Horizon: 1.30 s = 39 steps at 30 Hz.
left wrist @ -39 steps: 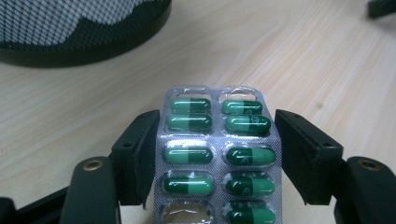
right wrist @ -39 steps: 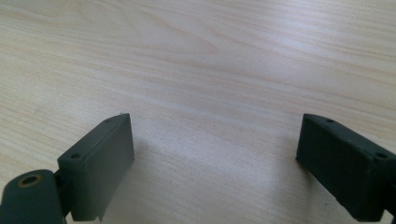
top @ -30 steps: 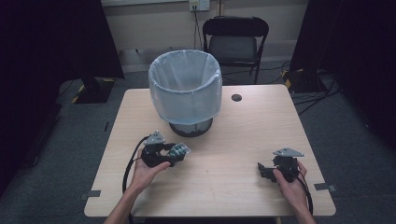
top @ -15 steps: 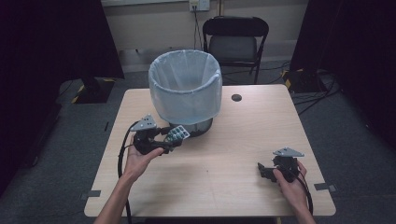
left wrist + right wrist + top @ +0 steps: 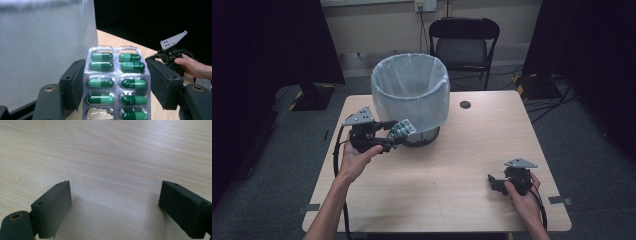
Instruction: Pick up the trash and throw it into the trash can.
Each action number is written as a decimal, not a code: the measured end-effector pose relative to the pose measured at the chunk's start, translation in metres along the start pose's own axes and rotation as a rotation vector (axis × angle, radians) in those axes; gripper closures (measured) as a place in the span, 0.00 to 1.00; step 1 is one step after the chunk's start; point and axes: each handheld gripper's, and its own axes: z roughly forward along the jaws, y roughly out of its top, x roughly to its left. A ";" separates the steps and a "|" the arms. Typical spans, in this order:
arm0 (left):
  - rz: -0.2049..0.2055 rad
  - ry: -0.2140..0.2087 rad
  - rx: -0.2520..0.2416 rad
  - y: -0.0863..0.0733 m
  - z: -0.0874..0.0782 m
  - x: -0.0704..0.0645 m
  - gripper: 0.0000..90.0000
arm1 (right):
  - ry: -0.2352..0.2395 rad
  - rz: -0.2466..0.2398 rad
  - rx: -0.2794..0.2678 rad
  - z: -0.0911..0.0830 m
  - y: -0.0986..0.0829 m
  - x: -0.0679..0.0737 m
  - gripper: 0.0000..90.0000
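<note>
A black folding chair [image 5: 464,42] stands at the top centre of the frame, behind the bench [image 5: 472,165], with a wall outlet [image 5: 424,5] above it on the pale wall. Dark curtains [image 5: 267,45] fill the upper left and upper right. Cables [image 5: 557,92] trail over the grey floor at right. A small dark round spot [image 5: 465,104], perhaps a grommet hole, sits on the bench's upper part.
</note>
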 end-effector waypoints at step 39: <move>0.053 0.085 -0.009 0.095 0.030 0.067 0.38 | 0.001 -0.001 0.001 0.000 0.000 0.000 0.11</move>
